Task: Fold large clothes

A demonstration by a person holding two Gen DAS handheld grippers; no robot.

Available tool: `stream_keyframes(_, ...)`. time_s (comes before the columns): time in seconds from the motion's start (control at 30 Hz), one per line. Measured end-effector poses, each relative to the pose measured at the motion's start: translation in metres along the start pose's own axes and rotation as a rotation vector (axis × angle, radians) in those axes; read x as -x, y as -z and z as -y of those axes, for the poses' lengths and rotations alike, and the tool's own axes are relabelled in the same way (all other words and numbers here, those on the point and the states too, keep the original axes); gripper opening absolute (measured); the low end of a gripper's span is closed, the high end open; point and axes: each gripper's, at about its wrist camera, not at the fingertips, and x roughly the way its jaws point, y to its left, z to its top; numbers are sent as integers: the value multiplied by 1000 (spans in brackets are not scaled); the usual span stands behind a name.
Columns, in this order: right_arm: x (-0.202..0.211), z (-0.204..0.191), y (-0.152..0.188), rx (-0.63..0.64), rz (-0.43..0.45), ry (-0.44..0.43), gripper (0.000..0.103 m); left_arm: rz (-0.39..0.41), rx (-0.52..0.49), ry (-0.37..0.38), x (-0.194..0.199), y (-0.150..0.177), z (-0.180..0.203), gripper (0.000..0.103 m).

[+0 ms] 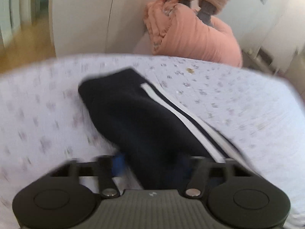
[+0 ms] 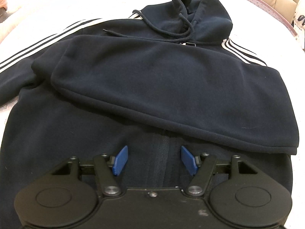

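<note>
Left gripper (image 1: 152, 164) clamps a dark navy striped sleeve (image 1: 144, 118); right gripper (image 2: 154, 159) hangs with jaws spread over the hoodie (image 2: 144, 87).

The sleeve runs from the left jaws out across the floral bedsheet (image 1: 238, 103), with a peach duvet (image 1: 192, 36) beyond. The hoodie lies flat on the bed, zipper (image 2: 164, 152) between the blue pads (image 2: 120, 160), one sleeve folded across the chest, hood (image 2: 202, 17) farthest away.
</note>
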Motion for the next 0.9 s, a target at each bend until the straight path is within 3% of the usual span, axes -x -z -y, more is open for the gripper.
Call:
stream_keyframes(0.03, 0, 0, 1, -2, 3, -2, 78, 23, -69, -15, -1, 3, 9, 7)
stream_keyframes(0.1, 1, 1, 1, -3, 8, -7, 78, 44, -136, -30, 0, 4, 23, 6)
stream_keyframes(0.27, 11, 11, 6, -44, 35, -55, 72, 180, -275, 98, 55, 18, 54, 6)
stream_keyframes(0.47, 45, 31, 21, -101, 96, -96, 70, 336, -546, 389, 162, 70, 136, 6)
stream_keyframes(0.67, 77, 68, 34, -160, 146, -88, 70, 463, -905, 720, 260, 184, 224, 6)
stream_keyframes(0.73, 80, 85, 39, -193, 153, -68, 70, 430, -1031, 814, 272, 235, 250, 13)
stream_keyframes(0.8, 75, 104, 44, -230, 124, -48, 71, 297, -1166, 882, 264, 284, 270, 50)
stream_keyframes(0.83, 71, 115, 46, -257, 97, -40, 71, 215, -1215, 878, 254, 306, 277, 55)
stream_keyframes(0.9, 65, 131, 49, -304, 80, -59, 71, 114, -1260, 842, 236, 328, 274, 52)
